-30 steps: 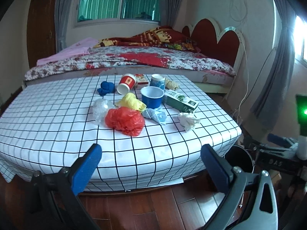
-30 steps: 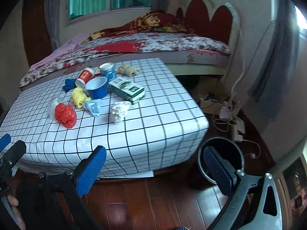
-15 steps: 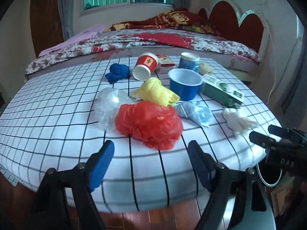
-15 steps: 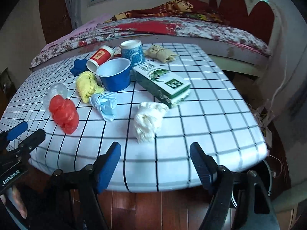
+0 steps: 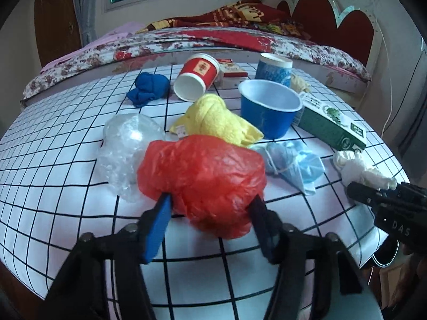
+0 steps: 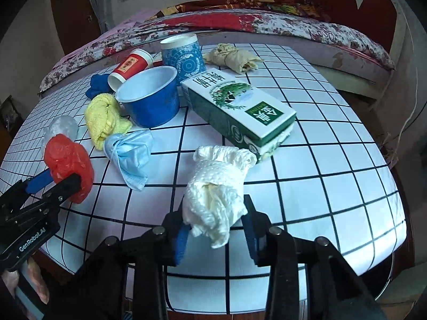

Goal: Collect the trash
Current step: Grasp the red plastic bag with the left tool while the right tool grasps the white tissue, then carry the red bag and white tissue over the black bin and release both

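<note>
Red plastic bag (image 5: 202,184): crumpled, glossy, lying at the near edge of the grid-patterned table (image 5: 53,160), with a clear plastic wad (image 5: 125,144) touching its left side and a yellow cloth (image 5: 216,120) just behind. The left hand-held gripper (image 5: 210,210) straddles it, jaws closing, both pads at the bag's flanks; whether they already press is hard to say, though they seem to bite in. White crumpled tissue (image 6: 218,186): puffy, quilted, near the front edge, just in front of the green-and-white carton (image 6: 237,106). The right hand-held gripper (image 6: 216,229) is closing on its lower end, pads against the paper. Also on the table: blue bowl (image 6: 152,98), patterned blue cup (image 6: 184,53), red paper cup (image 5: 197,77) on its side, blue cloth ball (image 5: 149,88), pale blue face mask (image 6: 130,152). The left view hides the bag's underside behind the fingers and cuts off the right hand-held gripper at the frame edge. Only the right view shows the tan wrapper (image 6: 232,57) whole and some fingers (image 6: 37,285) at lower left; only the left shows a small red-and-white box (image 5: 232,74) behind the cups.
</note>
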`<state>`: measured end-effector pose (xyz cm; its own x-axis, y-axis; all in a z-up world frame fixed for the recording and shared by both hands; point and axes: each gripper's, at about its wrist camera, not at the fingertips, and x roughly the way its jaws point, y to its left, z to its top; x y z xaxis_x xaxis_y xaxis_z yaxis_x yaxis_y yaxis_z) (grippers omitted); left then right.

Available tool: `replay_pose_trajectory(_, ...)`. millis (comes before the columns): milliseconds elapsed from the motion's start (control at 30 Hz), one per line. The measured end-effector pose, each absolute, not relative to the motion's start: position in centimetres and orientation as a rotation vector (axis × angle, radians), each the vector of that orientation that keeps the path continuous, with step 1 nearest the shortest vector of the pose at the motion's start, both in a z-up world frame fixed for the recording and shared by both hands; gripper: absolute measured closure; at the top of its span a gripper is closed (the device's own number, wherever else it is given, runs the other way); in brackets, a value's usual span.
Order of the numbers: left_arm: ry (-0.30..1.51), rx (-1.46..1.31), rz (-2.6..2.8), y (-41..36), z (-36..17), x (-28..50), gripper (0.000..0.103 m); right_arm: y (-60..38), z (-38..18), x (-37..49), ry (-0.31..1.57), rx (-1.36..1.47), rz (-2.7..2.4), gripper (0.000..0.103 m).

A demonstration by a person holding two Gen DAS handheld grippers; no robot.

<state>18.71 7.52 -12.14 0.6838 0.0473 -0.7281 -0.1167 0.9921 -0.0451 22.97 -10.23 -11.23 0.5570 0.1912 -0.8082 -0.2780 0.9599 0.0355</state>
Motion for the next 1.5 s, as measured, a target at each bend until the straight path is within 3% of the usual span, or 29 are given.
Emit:
replay_pose_trajectory(200,0.783,-0.119,0.039,8.0,-11.7,17.6,0.083,-10.5,-10.5,22.2,0.895,-0.076,0.285,0.069)
replay_pose_trajectory(500,0.690,-0.092,-0.042,5.5,-8.2,14.6,0.084,-13.0,-6.9,19.0,0.790,-0.033,0.255,0.069)
replay_pose_trajectory(867,0.653,0.052,-0.386,-8.2,-6.5,12.1,0.084,-27.5,-6.2,12.0,0.780,0.068,0.016,0.069)
replay_pose_trajectory(1167,0.721,0.146,-0.675,-21.7,-8.3,10.3,0.084,-40.8,-9.2,7.0,0.864,0.134,-0.169,0.068)
replay_pose_trajectory(1500,0.885,0.177,-0.761,-29.9,-14.3,13.5,0.084,-46.4,-14.1,8.9,0.954,0.110,-0.116,0.068)
